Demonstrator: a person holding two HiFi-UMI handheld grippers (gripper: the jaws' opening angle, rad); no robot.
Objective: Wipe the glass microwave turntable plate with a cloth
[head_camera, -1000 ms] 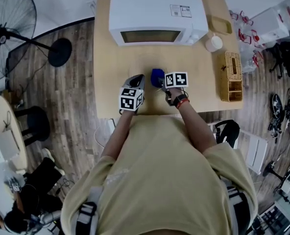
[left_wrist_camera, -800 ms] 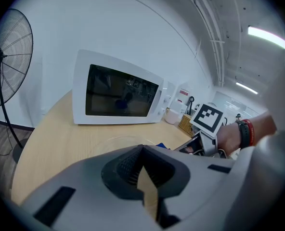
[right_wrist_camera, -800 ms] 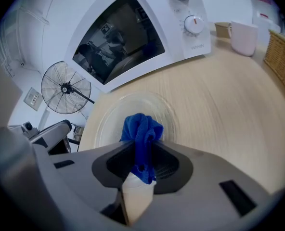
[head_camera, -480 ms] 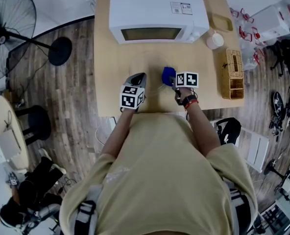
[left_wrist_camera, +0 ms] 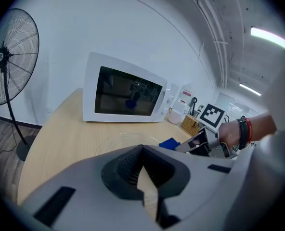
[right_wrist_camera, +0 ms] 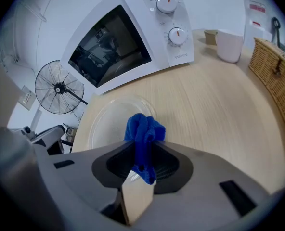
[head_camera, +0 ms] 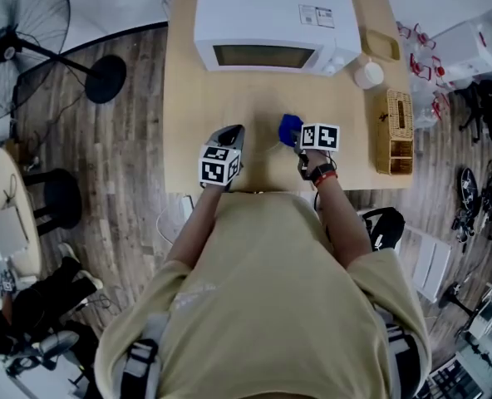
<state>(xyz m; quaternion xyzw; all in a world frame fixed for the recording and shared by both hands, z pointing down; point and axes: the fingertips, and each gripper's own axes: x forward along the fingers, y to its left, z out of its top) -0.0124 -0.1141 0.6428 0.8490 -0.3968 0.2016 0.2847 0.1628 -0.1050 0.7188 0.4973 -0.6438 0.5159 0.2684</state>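
The clear glass turntable plate (right_wrist_camera: 109, 124) lies flat on the wooden table (head_camera: 188, 98), in front of the white microwave (head_camera: 267, 23). In the left gripper view the plate (left_wrist_camera: 123, 139) is only a faint outline. My right gripper (right_wrist_camera: 142, 150) is shut on a bunched blue cloth (right_wrist_camera: 143, 129), held at the plate's near rim. The cloth (head_camera: 289, 129) shows blue beside the marker cube in the head view. My left gripper (left_wrist_camera: 142, 150) is shut, with its tips at the plate's opposite rim. I cannot tell whether it pinches the glass.
A white cup (right_wrist_camera: 228, 44) stands right of the microwave. A wicker basket (head_camera: 394, 131) sits at the table's right edge. A standing fan (head_camera: 22, 36) is on the floor to the left. The microwave door (left_wrist_camera: 125, 97) is closed.
My right gripper has carried the blue cloth a little to the right across the table. The left gripper has stayed where it was.
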